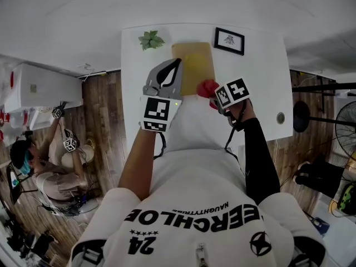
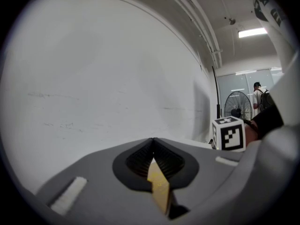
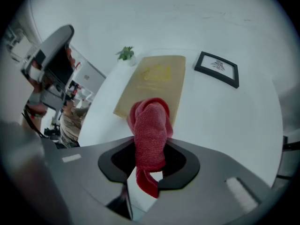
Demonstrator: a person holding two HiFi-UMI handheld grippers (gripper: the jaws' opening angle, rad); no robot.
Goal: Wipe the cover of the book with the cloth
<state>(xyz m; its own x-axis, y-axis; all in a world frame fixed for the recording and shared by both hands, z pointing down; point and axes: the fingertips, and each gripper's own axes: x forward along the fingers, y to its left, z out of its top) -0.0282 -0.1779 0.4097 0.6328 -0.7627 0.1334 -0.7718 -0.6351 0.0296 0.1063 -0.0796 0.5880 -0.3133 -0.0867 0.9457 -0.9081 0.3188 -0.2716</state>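
While arms (image 1: 137, 159) forward, left tongs (image 1: 177, 64) tight on book (image 1: 198, 60), right tongs (image 3: 149, 146) tight on cloth (image 3: 150, 123).

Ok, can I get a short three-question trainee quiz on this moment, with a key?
1. Multiple choice: the right gripper is shut on A) a red cloth, B) a sponge, C) nothing.
2. Fill in: the left gripper pinches the tan edge of the ____.
3. True or false: the cloth is spread flat across the book.
Key: 1 A; 2 book; 3 false, it hangs bunched in the jaws.
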